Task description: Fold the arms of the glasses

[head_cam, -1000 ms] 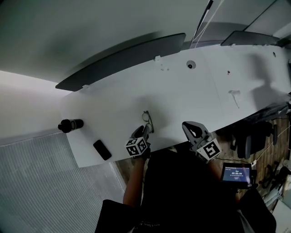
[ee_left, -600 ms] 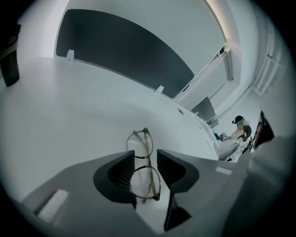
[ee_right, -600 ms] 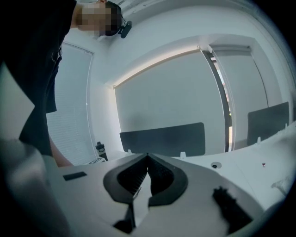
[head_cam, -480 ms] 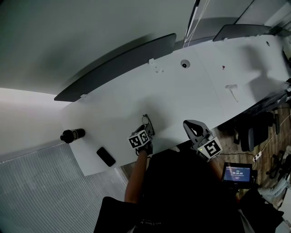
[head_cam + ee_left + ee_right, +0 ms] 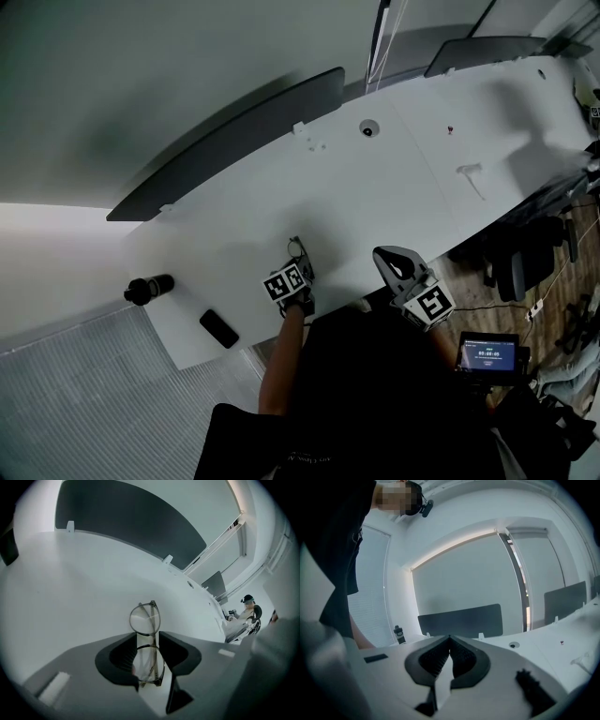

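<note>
**Q:** Left side, what have you got?

**A:** My left fingers (image 5: 300, 269) are wide apart. They have just been opening, with a slight ease back at the end. They point steeply down at the bench (image 5: 403, 187). The glasses (image 5: 146, 620) lie flat on it, lengthwise in the gap. The near lens sits between my two pads and the far lens is out past the tips. The pads flank the near rim closely, with no clamp on it that I can see.

**Q:** Arms of the glasses?

**A:** A thin dark line runs along the right side of both lenses, and another slants across the far lens. It reads like arms lying in against the frame. I cannot say for sure that both are.

**Q:** Right side?

**A:** My right fingers (image 5: 450, 638) are closed tip to tip, with nothing in them. They are at the near edge of the bench, right of the left pair and apart from the glasses. They aim about level at the dark divider panel (image 5: 459, 619) along the far edge.

**Q:** Where do the glasses sit overall?

**A:** By the near edge of the bench, roughly mid-length.

**Q:** Further out?

**A:** A black phone (image 5: 218, 328) lies toward the near left corner, well left of the glasses. A dark bottle (image 5: 148, 289) is past it, at the left end. A small round port (image 5: 367, 129) sits toward the far edge. Off the bench, right and near, is a small lit screen (image 5: 487, 354).
</note>
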